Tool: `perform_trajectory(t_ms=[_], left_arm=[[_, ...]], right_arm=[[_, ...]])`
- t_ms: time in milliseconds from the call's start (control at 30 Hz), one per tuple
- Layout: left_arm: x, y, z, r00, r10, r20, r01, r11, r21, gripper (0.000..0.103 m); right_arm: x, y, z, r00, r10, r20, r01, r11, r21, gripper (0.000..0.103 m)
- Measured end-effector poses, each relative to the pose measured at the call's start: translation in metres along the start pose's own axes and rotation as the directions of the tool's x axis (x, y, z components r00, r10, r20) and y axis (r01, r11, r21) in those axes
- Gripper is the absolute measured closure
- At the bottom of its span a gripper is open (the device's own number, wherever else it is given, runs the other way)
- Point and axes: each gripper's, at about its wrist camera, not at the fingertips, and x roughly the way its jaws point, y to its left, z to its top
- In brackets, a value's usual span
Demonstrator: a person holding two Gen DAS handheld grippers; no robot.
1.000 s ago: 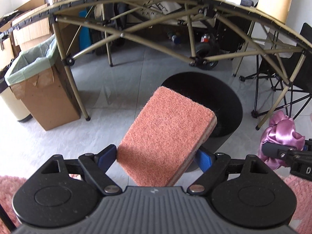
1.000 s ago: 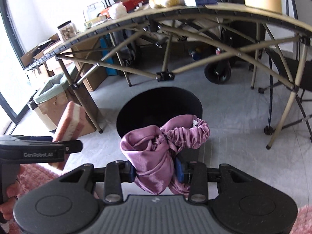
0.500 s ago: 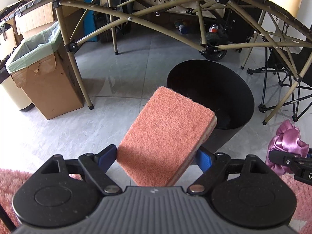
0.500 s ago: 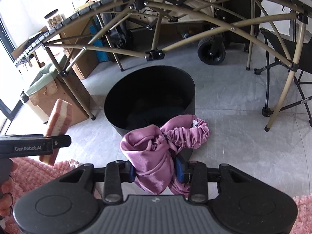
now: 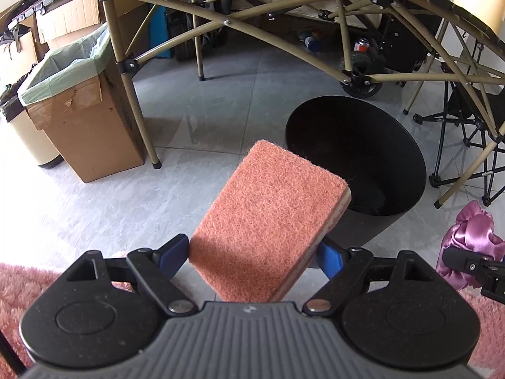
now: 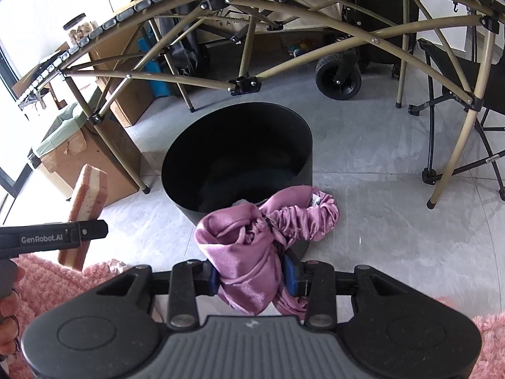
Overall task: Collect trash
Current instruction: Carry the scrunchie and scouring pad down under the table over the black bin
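Note:
My left gripper (image 5: pixel 252 254) is shut on an orange-pink scrub sponge (image 5: pixel 268 218), held tilted just left of a round black bin (image 5: pixel 407 170) on the grey tile floor. My right gripper (image 6: pixel 252 276) is shut on a bunched purple satin scrunchie (image 6: pixel 252 243), held at the near rim of the same black bin (image 6: pixel 296 132). The sponge (image 6: pixel 86 202) and the left gripper also show in the right wrist view at the left. The scrunchie (image 5: pixel 473 233) shows at the right edge of the left wrist view.
A folding table's tan metal frame (image 5: pixel 315 44) arches over the bin. A cardboard box with a green liner (image 5: pixel 79 110) stands left by a table leg. A black folding chair (image 6: pixel 457 101) and a wheeled cart (image 6: pixel 339 75) stand behind. Pink shaggy rug (image 5: pixel 19 287) lies below.
Both grippers have moved forward and down toward the black bin, which now looks larger and nearer. The sponge and the scrunchie stay gripped.

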Motion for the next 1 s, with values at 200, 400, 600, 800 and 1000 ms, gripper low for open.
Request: perform_trajectory(t_ms=[200,400,600,800,1000], left_arm=[[0.004,0.004,0.005,1.0,-0.006,-0.015,0.006,1.0,-0.025,0.018],[0.01,0.01,0.015,1.0,-0.001,-0.011,0.001,0.999,-0.049,0.018],[0.016,0.015,0.032,1.0,0.01,0.0,-0.01,0.997,-0.078,0.018],[0.021,0.023,0.049,1.0,0.001,0.005,0.0,0.994,-0.11,0.018],[0.026,0.023,0.067,1.0,-0.001,0.023,0.004,0.992,-0.125,0.018]], right_arm=[[0.002,0.005,0.011,1.0,0.002,0.016,-0.001,1.0,-0.006,0.066],[0.006,0.014,0.029,0.999,0.007,0.037,-0.007,1.0,-0.023,0.066],[0.019,0.022,0.05,0.999,0.005,0.041,-0.003,0.999,-0.032,0.066],[0.04,0.033,0.068,1.0,-0.017,0.022,0.018,0.999,-0.043,0.066],[0.066,0.044,0.09,0.999,-0.045,0.028,0.047,0.997,-0.055,0.066]])
